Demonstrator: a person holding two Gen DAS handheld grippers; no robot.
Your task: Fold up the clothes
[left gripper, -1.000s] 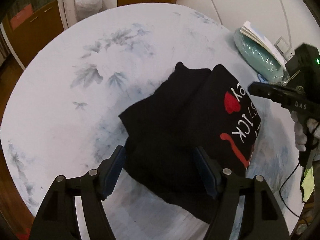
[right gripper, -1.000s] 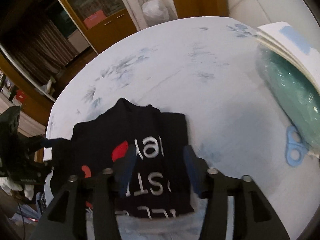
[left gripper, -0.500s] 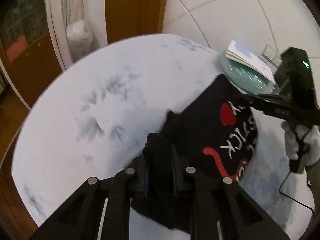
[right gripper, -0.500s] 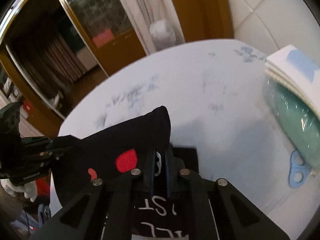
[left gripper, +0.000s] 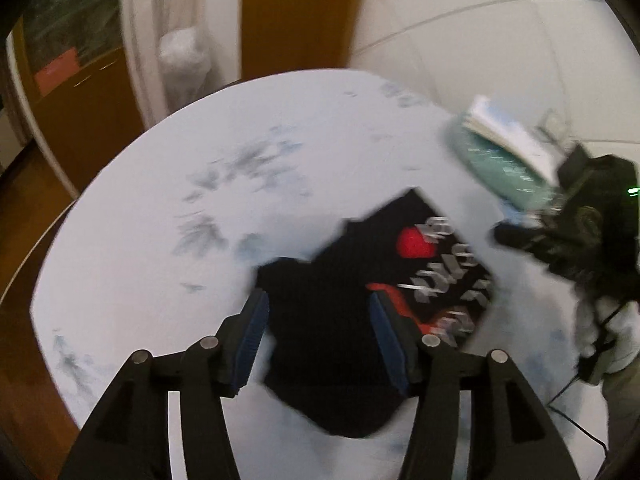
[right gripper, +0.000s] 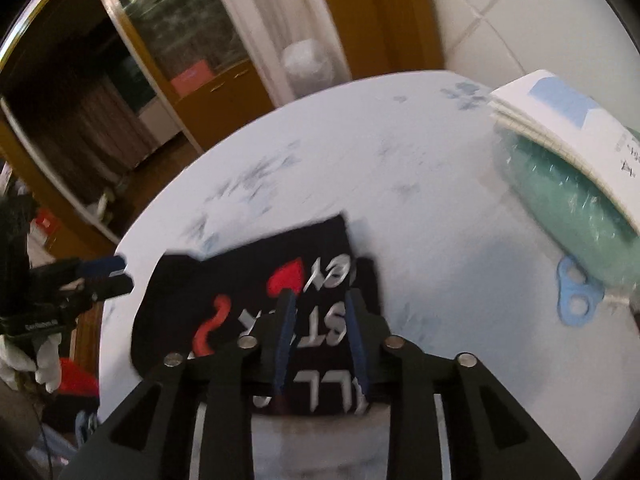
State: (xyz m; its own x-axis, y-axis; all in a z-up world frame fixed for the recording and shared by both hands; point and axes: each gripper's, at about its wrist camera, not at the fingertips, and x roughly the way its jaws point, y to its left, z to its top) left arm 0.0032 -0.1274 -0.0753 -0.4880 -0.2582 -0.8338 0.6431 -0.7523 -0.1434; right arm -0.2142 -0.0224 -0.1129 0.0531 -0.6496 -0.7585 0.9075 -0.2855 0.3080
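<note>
Though blurred, shirt (left gripper: 332, 344) seemingly below opening tongs (left gripper: 318, 336)

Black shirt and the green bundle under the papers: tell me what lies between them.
In the right wrist view, mostly bare tablecloth separates the black shirt from the green bundle. A small blue flat piece with two holes lies just below the bundle.

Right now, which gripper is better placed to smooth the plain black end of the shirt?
Probably the left gripper: it hangs over the shirt's plain black end, jaws opening. The right gripper is over the lettering.
</note>
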